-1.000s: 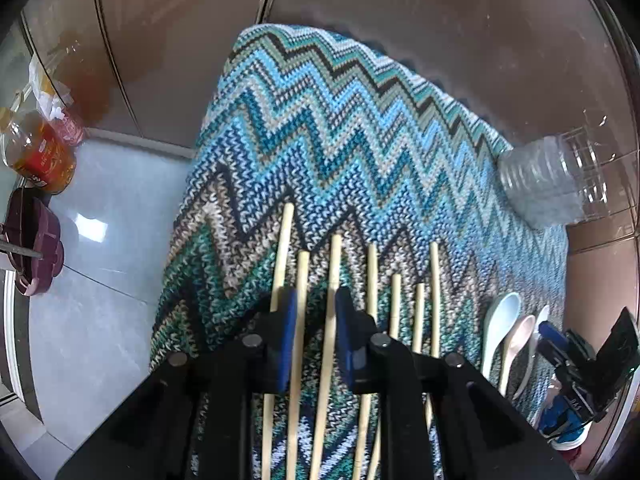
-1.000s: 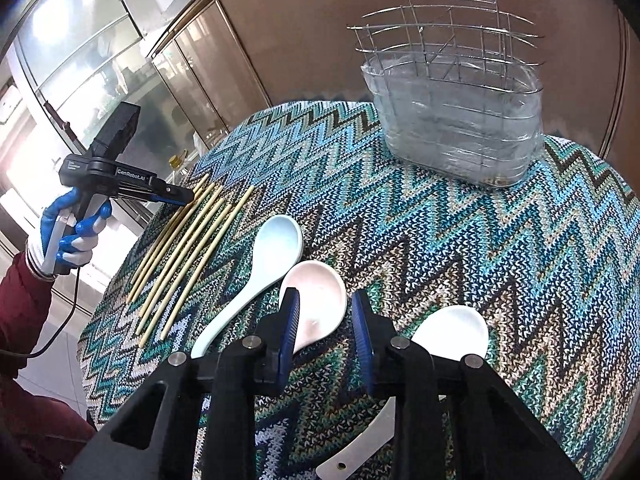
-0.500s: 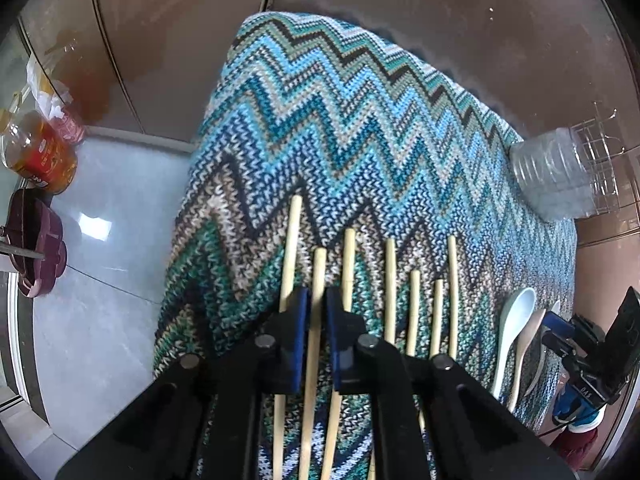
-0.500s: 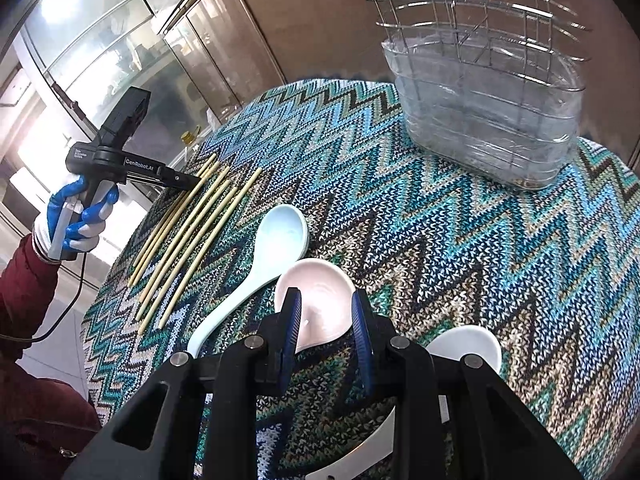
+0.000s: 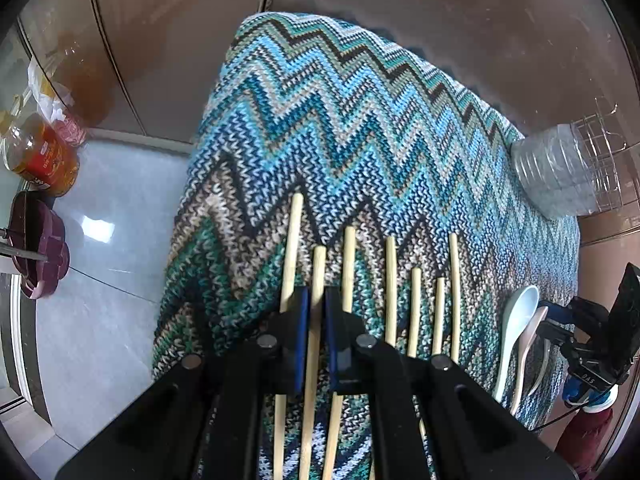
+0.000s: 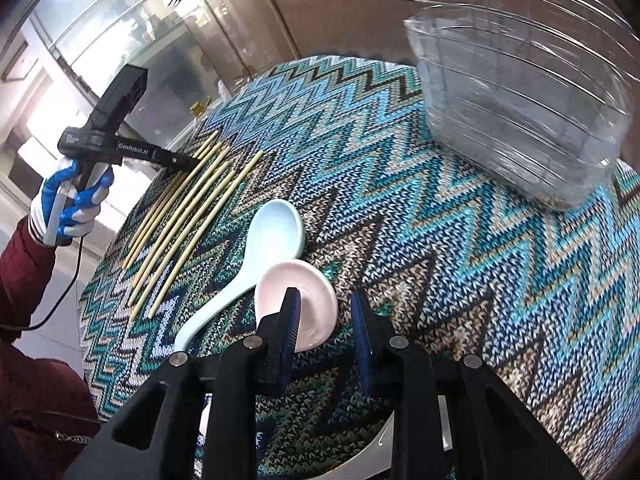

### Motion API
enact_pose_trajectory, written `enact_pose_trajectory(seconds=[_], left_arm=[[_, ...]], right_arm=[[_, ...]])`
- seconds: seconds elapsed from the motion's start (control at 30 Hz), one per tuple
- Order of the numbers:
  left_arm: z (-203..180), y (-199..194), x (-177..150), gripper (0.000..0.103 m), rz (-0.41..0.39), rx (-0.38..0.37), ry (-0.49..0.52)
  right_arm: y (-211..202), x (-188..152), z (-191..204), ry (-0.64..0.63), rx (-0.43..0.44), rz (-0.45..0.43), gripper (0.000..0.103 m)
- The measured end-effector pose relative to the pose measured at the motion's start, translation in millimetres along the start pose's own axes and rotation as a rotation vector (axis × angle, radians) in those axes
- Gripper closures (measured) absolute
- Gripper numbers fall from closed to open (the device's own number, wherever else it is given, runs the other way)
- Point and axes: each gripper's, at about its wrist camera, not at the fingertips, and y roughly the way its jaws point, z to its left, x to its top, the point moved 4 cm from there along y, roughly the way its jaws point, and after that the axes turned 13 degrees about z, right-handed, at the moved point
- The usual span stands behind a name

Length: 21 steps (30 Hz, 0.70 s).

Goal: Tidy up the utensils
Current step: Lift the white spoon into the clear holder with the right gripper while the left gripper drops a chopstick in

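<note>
**A:** Where do my claws stand?

**B:** My left claw [image 5: 316, 312] is clamped on one chopstick [image 5: 318, 276], the second from the left in a row of seven chopsticks [image 5: 414, 304] lying on the zigzag cloth [image 5: 340, 120] that covers the surface. My right claw [image 6: 326, 316] stands part-way apart over the pink spoon [image 6: 310, 292]; its left pad overlaps the bowl's rim, but I cannot tell whether it touches.

**A:** Edges and free room?

**B:** The chopstick row lies near the cloth's left edge, where the cloth drops to tiled floor [image 5: 100, 280]. Beyond the chopstick tips the cloth is bare as far as the wire rack [image 6: 520, 100] with its clear liner, at the far right.

**A:** What is cut off or unclear?

**B:** A white spoon [image 6: 380, 444] is mostly hidden beneath my right claw's body. The rack is blurred in the right view.

**A:** What does one view add?

**B:** The right view shows the gloved hand [image 6: 68, 204] gripping my left claw and the light blue spoon [image 6: 276, 224] just beside the pink one; the left view shows jars [image 5: 40, 152] on the floor.
</note>
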Motion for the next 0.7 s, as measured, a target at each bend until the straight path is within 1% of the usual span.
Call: enact_pose_trajectory(seconds=[0.07,0.13,0.17,0.2,0.23,0.27,0.3,0.4,0.5,0.6,0.7], left_arm=[[0.0,0.1,-0.4,0.095,-0.001,-0.001,0.000],[-0.4,0.2,-0.2,0.095,-0.001,0.001,0.004],[-0.5,0.2,-0.3,0.097,-0.001,0.002,0.003],[-0.4,0.3,-0.4,0.097,-0.001,0.001,0.001],[0.1,0.1,-0.6,0.098,-0.001,-0.001,-0.003],[0.2,-0.7,-1.0,0.098,-0.002,-0.002,-0.006],[0.0,-1.4,-1.9,0.098,-0.004,-0.004,-0.007],[-2.1,-7.7,-6.5,0.098,-0.022,-0.016,-0.005],[-7.7,-20.9,-14.0,0.098,-0.060,-0.019,0.022],[-14.3,-40.5,-25.2,0.098,-0.111,-0.011,0.052],[-22.5,-68.6,-39.7,0.098,-0.181,-0.010,0.083]], right_arm=[[5.9,2.2,-0.3,-0.012,0.001,0.021,0.077],[10.0,1.3,-2.1,-0.022,0.033,0.034,0.078],[12.3,1.6,-2.0,-0.027,0.041,0.039,0.081],[13.4,1.2,-2.5,-0.032,0.044,0.041,0.089],[12.5,0.5,-2.7,-0.035,0.049,0.035,0.092],[10.8,0.0,-2.7,-0.034,0.051,0.029,0.094],[7.2,-1.3,-2.0,-0.035,0.045,0.018,0.096],[-7.7,-9.3,4.6,-0.043,0.005,-0.017,0.096],[-23.6,-18.2,15.0,-0.048,-0.035,-0.053,0.097],[-43.3,-27.9,25.2,-0.039,-0.061,-0.103,0.097],[-64.0,-38.7,39.5,-0.036,-0.101,-0.156,0.097]])
